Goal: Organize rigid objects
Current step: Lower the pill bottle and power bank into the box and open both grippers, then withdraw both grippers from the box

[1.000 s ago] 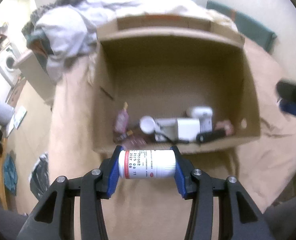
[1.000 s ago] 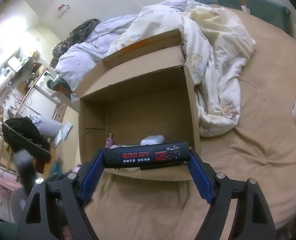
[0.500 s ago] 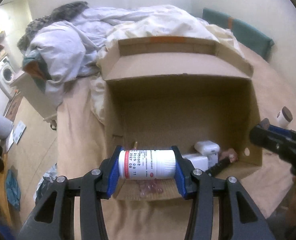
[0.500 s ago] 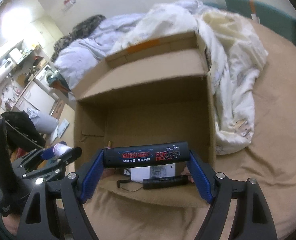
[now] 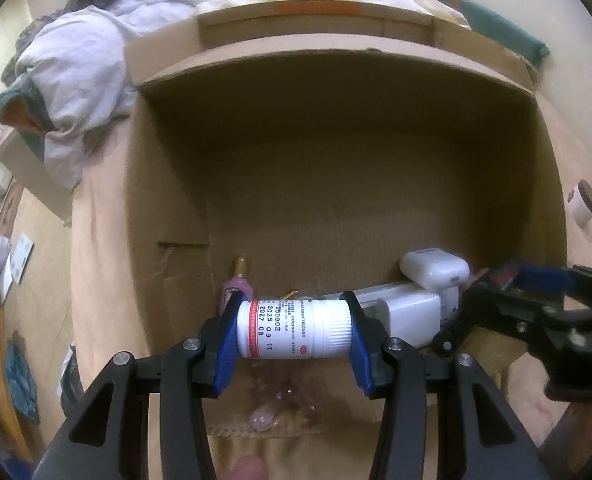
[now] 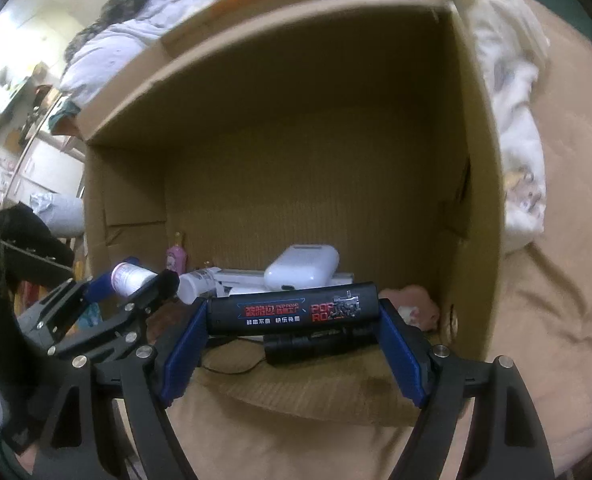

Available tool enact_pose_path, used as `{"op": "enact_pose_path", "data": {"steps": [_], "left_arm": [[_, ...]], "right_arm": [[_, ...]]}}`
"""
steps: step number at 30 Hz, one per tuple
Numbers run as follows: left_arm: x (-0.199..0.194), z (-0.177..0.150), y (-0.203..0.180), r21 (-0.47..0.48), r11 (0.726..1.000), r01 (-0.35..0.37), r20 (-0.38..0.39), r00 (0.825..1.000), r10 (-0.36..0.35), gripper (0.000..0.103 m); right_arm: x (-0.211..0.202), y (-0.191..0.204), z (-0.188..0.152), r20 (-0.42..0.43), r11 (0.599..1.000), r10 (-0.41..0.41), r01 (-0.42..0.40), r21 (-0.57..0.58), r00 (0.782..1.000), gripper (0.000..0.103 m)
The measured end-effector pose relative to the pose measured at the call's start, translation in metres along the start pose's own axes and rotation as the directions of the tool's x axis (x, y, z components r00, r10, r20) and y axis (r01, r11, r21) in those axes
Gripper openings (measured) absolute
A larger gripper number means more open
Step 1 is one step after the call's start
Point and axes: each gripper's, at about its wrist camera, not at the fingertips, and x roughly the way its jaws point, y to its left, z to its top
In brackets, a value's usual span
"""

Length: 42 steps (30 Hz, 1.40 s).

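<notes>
My left gripper [image 5: 294, 330] is shut on a white pill bottle [image 5: 294, 330] with a red-edged label, held crosswise just over the near rim of an open cardboard box [image 5: 335, 152]. My right gripper [image 6: 292, 312] is shut on a black tube [image 6: 292, 308] with red and white print, held crosswise inside the box opening [image 6: 296, 140]. The left gripper and its bottle [image 6: 130, 278] show at the left of the right wrist view. The right gripper [image 5: 535, 304] shows at the right of the left wrist view.
The box stands on a bed with a tan sheet [image 6: 555, 320]. Inside lie a white case [image 6: 301, 266], a white box [image 5: 407, 308], a pink bottle [image 5: 238, 290], a black flashlight [image 6: 315, 344] and pink items. A small jar [image 5: 583, 202] stands right of the box. Crumpled duvets [image 5: 80, 64] lie behind.
Both grippers have moved forward and down toward the box with their objects still held. The box now fills both views, and each gripper has come into the other's view.
</notes>
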Motion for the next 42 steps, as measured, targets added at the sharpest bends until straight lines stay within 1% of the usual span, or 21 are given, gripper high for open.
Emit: {"op": "enact_pose_path", "data": {"steps": [2, 5, 7, 11, 13, 14, 15, 16, 17, 19, 21, 22, 25, 26, 27, 30, 32, 33, 37, 40, 42], "left_arm": [[0.004, -0.001, -0.001, 0.001, 1.0, -0.007, -0.009, 1.0, 0.007, 0.043], [0.009, -0.001, 0.004, -0.02, 1.0, -0.001, -0.043, 0.999, 0.0, 0.043], [0.01, -0.002, 0.008, -0.047, 0.999, 0.005, -0.049, 0.999, -0.008, 0.043], [0.013, -0.001, 0.009, -0.049, 0.999, -0.005, -0.06, 0.998, 0.002, 0.043], [0.015, -0.001, 0.01, -0.056, 0.998, 0.001, -0.069, 0.998, -0.005, 0.045], [0.015, -0.001, 0.01, -0.057, 0.998, 0.004, -0.068, 0.998, -0.008, 0.051], [0.014, -0.001, 0.009, -0.054, 0.999, 0.003, -0.066, 0.998, -0.007, 0.064], [0.012, -0.001, 0.009, -0.053, 0.999, 0.003, -0.064, 0.998, -0.007, 0.07], [0.009, -0.002, 0.008, -0.058, 0.998, 0.012, -0.057, 0.998, -0.016, 0.074], [0.005, -0.001, 0.008, -0.066, 0.997, 0.033, -0.047, 0.998, -0.036, 0.075], [0.0, 0.001, 0.008, -0.075, 0.996, 0.051, -0.043, 0.998, -0.054, 0.087], [-0.004, 0.002, 0.008, -0.083, 0.994, 0.066, -0.038, 0.997, -0.07, 0.088], [-0.018, 0.005, 0.008, -0.103, 0.992, 0.078, -0.014, 0.997, -0.08, 0.091], [-0.024, 0.006, 0.007, -0.104, 0.992, 0.074, -0.002, 0.997, -0.074, 0.095], [-0.03, 0.006, 0.007, -0.101, 0.993, 0.068, 0.018, 0.998, -0.066, 0.097], [-0.048, 0.006, 0.006, -0.081, 0.996, 0.033, 0.056, 0.998, -0.029, 0.097], [-0.063, 0.006, 0.007, -0.086, 0.996, -0.006, 0.081, 0.997, 0.013, 0.097], [-0.07, 0.006, 0.009, -0.089, 0.996, -0.009, 0.093, 0.995, 0.017, 0.097], [-0.099, 0.007, 0.025, -0.121, 0.993, 0.007, 0.15, 0.989, 0.011, 0.097], [-0.125, 0.001, 0.035, -0.137, 0.99, 0.012, 0.186, 0.982, 0.014, 0.097], [-0.14, -0.005, 0.04, -0.145, 0.989, 0.016, 0.204, 0.979, 0.014, 0.097]], "right_arm": [[0.003, 0.0, 0.001, -0.005, 1.0, -0.021, 0.021, 0.005, 1.0, 0.086], [0.004, 0.004, 0.002, -0.006, 1.0, -0.026, 0.026, -0.001, 1.0, 0.086], [0.005, 0.004, 0.002, -0.008, 0.999, -0.032, 0.032, -0.004, 0.999, 0.086], [0.004, 0.004, 0.003, -0.006, 0.999, -0.036, 0.036, -0.002, 0.999, 0.086], [0.004, 0.006, 0.003, 0.003, 0.999, -0.037, 0.037, -0.001, 0.999, 0.086], [0.003, 0.006, 0.003, 0.006, 0.999, -0.034, 0.034, 0.004, 0.999, 0.088], [0.001, 0.005, 0.003, 0.01, 1.0, -0.026, 0.025, 0.012, 1.0, 0.094], [-0.001, 0.003, 0.002, 0.018, 1.0, -0.017, 0.016, 0.02, 1.0, 0.097], [-0.004, 0.002, 0.003, 0.028, 1.0, -0.012, 0.012, 0.026, 1.0, 0.099], [-0.011, -0.001, 0.004, 0.057, 0.999, -0.011, 0.009, 0.033, 0.998, 0.099], [-0.019, -0.001, 0.005, 0.097, 0.999, -0.018, 0.015, 0.033, 0.995, 0.099], [-0.024, -0.001, 0.006, 0.12, 0.999, -0.023, 0.019, 0.029, 0.993, 0.099], [-0.038, -0.001, 0.009, 0.178, 0.999, -0.033, 0.028, 0.03, 0.984, 0.099], [-0.043, -0.002, 0.009, 0.194, 0.999, -0.03, 0.024, 0.034, 0.981, 0.099], [-0.046, 0.0, 0.009, 0.204, 0.999, -0.026, 0.02, 0.036, 0.979, 0.099], [-0.058, 0.002, 0.009, 0.239, 0.999, -0.009, 0.001, 0.032, 0.971, 0.099], [-0.068, 0.003, 0.006, 0.262, 1.0, -0.012, 0.005, 0.026, 0.965, 0.099], [-0.073, 0.006, 0.006, 0.273, 1.0, -0.018, 0.012, 0.024, 0.962, 0.099], [-0.094, 0.013, -0.003, 0.303, 1.0, -0.015, 0.012, 0.011, 0.953, 0.099], [-0.116, 0.021, -0.012, 0.332, 1.0, -0.028, 0.026, 0.01, 0.943, 0.099], [-0.132, 0.029, -0.02, 0.357, 1.0, -0.014, 0.015, 0.0, 0.934, 0.099]]}}
